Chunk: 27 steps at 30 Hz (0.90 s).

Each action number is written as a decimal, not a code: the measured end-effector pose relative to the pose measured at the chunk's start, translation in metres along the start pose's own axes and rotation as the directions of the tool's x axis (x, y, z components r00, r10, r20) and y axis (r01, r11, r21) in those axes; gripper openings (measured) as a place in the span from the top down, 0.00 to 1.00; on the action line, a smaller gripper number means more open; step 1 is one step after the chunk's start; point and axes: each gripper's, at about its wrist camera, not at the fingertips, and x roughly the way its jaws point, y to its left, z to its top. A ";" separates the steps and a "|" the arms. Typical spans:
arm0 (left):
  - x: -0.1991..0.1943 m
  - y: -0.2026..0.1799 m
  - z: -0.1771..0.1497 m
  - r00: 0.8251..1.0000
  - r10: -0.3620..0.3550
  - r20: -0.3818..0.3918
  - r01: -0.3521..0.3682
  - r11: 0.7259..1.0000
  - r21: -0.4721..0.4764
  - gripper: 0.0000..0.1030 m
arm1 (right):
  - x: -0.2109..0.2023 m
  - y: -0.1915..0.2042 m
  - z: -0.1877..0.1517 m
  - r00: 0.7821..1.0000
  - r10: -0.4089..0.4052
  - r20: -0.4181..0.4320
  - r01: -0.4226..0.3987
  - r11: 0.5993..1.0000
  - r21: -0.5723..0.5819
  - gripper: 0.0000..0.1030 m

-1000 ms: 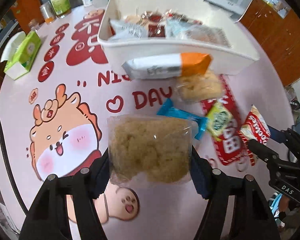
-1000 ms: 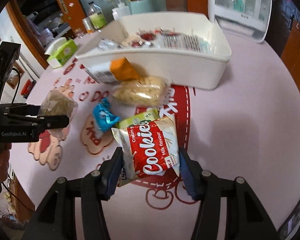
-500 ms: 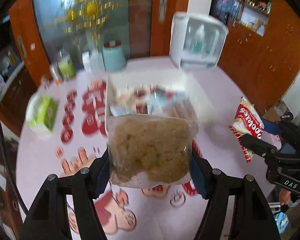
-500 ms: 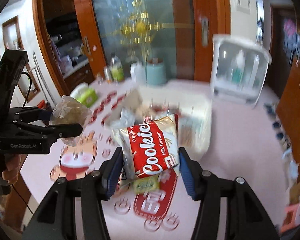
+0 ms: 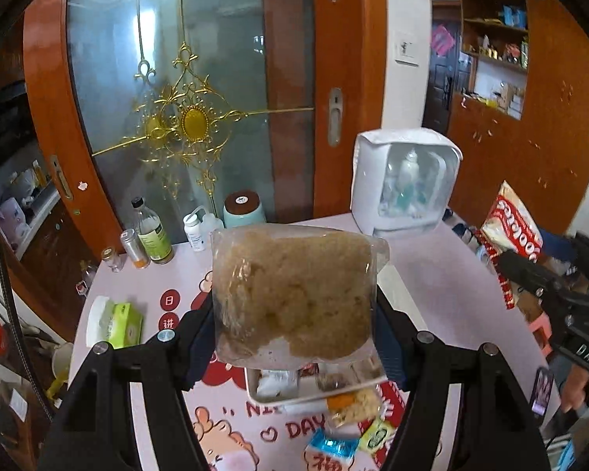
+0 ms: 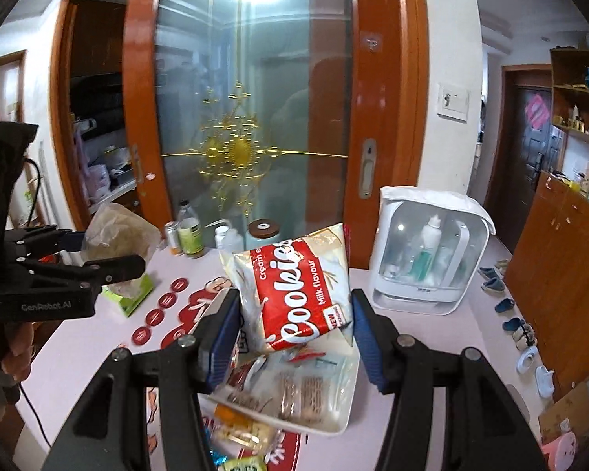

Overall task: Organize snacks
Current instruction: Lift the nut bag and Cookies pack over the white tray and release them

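- Left wrist view: the left gripper (image 5: 294, 333) is gripping a clear packet of brown floss cake (image 5: 294, 294), its jaws pressing on both side edges and holding it raised above the bench (image 5: 443, 274).
- The pink, cartoon-printed bench is carrying a white snack tray (image 5: 271, 392), which is lying directly below the packet and showing wrapped snacks inside.
- Loose snacks are lying just in front of the tray: a blue packet (image 5: 331, 447) and a green packet (image 5: 377, 433).
- A green tissue box (image 5: 123, 324) is sitting at the left side of the bench; bottles (image 5: 151, 231) and a teal jar (image 5: 243, 212) are standing along its far edge, and a white cabinet-style appliance (image 5: 406, 182) is standing at the far right.
- A frosted glass door (image 5: 192, 98) with gold ornament and orange wood frames is filling the background; wooden shelving (image 5: 494, 47) is showing at the right.
- Right wrist view: the right gripper (image 6: 294, 329) is clamping a red-and-white cookie bag (image 6: 298, 294) between its jaws, suspended over the tray (image 6: 345, 412).
- The left gripper (image 6: 98, 259) is appearing at the left with its packet (image 6: 114, 231).
- Shoes (image 6: 506, 306) are lying on the floor beside orange cabinets (image 6: 569, 255).
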 end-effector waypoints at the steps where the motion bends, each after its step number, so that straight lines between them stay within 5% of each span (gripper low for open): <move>1: 0.007 0.003 0.006 1.000 -0.011 -0.003 0.011 1.000 -0.013 0.34 | 0.003 -0.001 0.001 1.000 -0.005 -0.003 0.005 1.000 0.006 0.46; 11: 0.094 0.004 0.012 0.996 -0.049 -0.077 0.045 0.998 -0.044 0.32 | 0.094 -0.017 0.000 0.991 -0.069 -0.112 0.078 0.994 0.075 0.44; 17: 0.150 0.010 0.007 0.989 -0.086 -0.121 0.077 0.994 -0.081 0.02 | 0.146 -0.021 -0.009 0.983 -0.066 -0.172 0.076 0.996 0.050 0.37; 27: 0.182 0.029 -0.005 0.985 -0.040 -0.170 0.018 0.992 -0.126 0.01 | 0.182 -0.028 -0.026 0.970 -0.052 -0.236 0.070 0.995 0.069 0.30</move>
